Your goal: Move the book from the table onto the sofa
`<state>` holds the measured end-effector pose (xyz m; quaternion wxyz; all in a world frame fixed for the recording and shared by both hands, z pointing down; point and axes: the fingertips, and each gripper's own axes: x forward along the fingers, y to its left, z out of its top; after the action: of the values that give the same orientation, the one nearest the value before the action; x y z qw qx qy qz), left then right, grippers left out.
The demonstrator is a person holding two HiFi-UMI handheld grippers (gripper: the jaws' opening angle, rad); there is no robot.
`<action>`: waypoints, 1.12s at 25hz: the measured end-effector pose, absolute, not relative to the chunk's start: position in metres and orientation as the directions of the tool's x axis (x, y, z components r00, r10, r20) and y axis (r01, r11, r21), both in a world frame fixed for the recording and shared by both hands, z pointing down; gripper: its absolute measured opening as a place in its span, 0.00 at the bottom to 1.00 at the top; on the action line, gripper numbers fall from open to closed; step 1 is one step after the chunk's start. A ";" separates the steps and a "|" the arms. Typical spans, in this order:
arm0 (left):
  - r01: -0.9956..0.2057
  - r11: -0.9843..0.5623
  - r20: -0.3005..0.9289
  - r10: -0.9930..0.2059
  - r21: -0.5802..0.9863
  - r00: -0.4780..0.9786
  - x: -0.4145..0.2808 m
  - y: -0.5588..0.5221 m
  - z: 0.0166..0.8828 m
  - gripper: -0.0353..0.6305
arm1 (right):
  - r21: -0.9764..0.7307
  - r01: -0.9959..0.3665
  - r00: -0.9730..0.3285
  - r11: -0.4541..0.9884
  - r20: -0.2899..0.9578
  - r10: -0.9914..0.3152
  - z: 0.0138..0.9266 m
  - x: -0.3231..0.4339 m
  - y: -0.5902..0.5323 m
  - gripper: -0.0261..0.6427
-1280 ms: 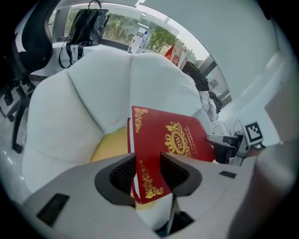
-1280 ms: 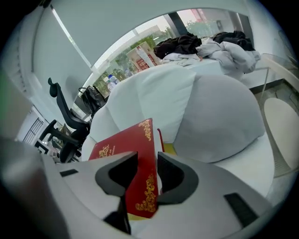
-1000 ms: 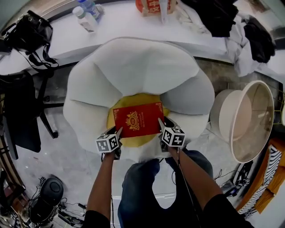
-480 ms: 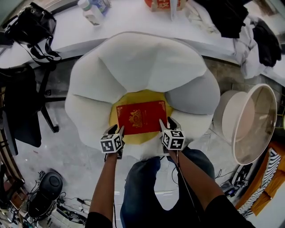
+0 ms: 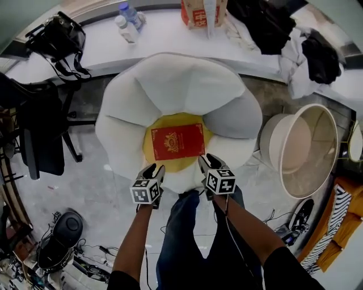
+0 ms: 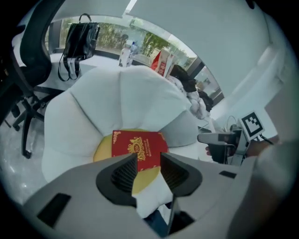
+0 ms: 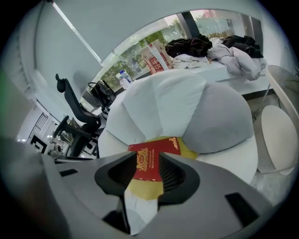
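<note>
The red book [image 5: 177,142] with gold print lies flat on the yellow centre cushion [image 5: 148,154] of the white flower-shaped sofa [image 5: 181,85]. Both grippers hover apart from it, over the sofa's near edge. My left gripper [image 5: 155,169] is open and empty at the book's near left. My right gripper [image 5: 207,160] is open at the near right; its jaws have just been closing a little, with nothing between them. In the left gripper view the book [image 6: 138,145] shows beyond the open jaws of the left gripper [image 6: 148,161]. The right gripper view shows the book [image 7: 154,150] the same way.
A white table [image 5: 170,39] runs behind the sofa with bottles [image 5: 127,27], a red bag [image 5: 199,12] and dark clothes [image 5: 266,22]. A black office chair [image 5: 39,130] stands left, a round white basket [image 5: 306,150] right. Cables and gear lie on the floor [image 5: 62,243].
Both grippers have let the book's sides go and pulled back toward the person and upward. The book stays lying on the yellow cushion.
</note>
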<state>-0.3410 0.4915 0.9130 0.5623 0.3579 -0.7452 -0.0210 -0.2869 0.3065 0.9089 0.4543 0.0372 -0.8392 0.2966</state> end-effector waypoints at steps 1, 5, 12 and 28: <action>-0.515 0.735 0.809 -0.574 0.442 -0.125 -0.337 0.485 0.894 0.29 | -0.478 -0.334 -0.596 0.812 0.775 0.210 0.889 -0.287 0.307 0.27; -0.515 0.698 0.739 -0.652 0.497 -0.170 -0.312 0.460 0.805 0.13 | -0.542 -0.401 -0.665 0.739 0.727 0.173 0.790 -0.279 0.303 0.12; -0.569 0.589 0.572 -0.785 0.574 -0.236 -0.258 0.436 0.608 0.08 | -0.494 -0.128 -0.778 0.860 0.587 0.221 0.580 -0.256 0.344 0.06; -0.797 0.517 0.149 -0.855 0.312 -0.497 -0.231 0.429 0.319 0.08 | -0.142 0.090 -0.947 0.986 0.295 0.129 0.313 -0.214 0.383 0.06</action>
<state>-0.2313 0.4294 0.3188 0.1435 0.4808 -0.8590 -0.1016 -0.2141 0.3834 0.3133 0.1536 -0.0555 -0.9845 0.0633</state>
